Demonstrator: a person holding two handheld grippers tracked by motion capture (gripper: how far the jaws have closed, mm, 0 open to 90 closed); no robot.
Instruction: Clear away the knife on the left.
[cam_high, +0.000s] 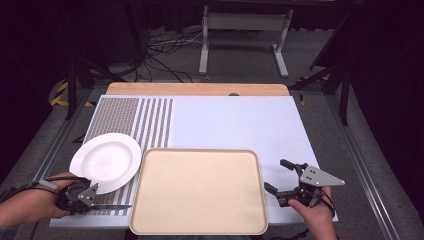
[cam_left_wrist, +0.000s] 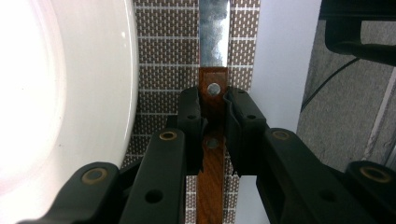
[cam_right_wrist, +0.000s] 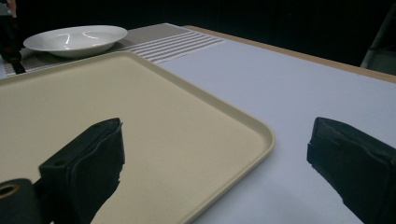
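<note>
A knife (cam_high: 112, 206) with a brown wooden handle (cam_left_wrist: 213, 116) and a steel blade (cam_left_wrist: 214, 32) lies on the striped placemat (cam_high: 125, 120), just below a white plate (cam_high: 106, 161). My left gripper (cam_high: 82, 198) is shut on the knife's handle, blade pointing towards the beige tray (cam_high: 200, 192). In the left gripper view the plate (cam_left_wrist: 56, 93) is to the left of the jaws. My right gripper (cam_high: 280, 177) is held open beside the tray's right edge, nothing between its jaws. From the right gripper view the tray (cam_right_wrist: 140, 121) stretches left and the plate (cam_right_wrist: 74, 39) sits far off.
The white table top (cam_high: 240, 122) extends behind and right of the tray, with a wooden strip (cam_high: 197, 89) along its far edge. Beyond it, cables and a white metal frame (cam_high: 245, 35) stand on the floor. The table's front edge is close to both hands.
</note>
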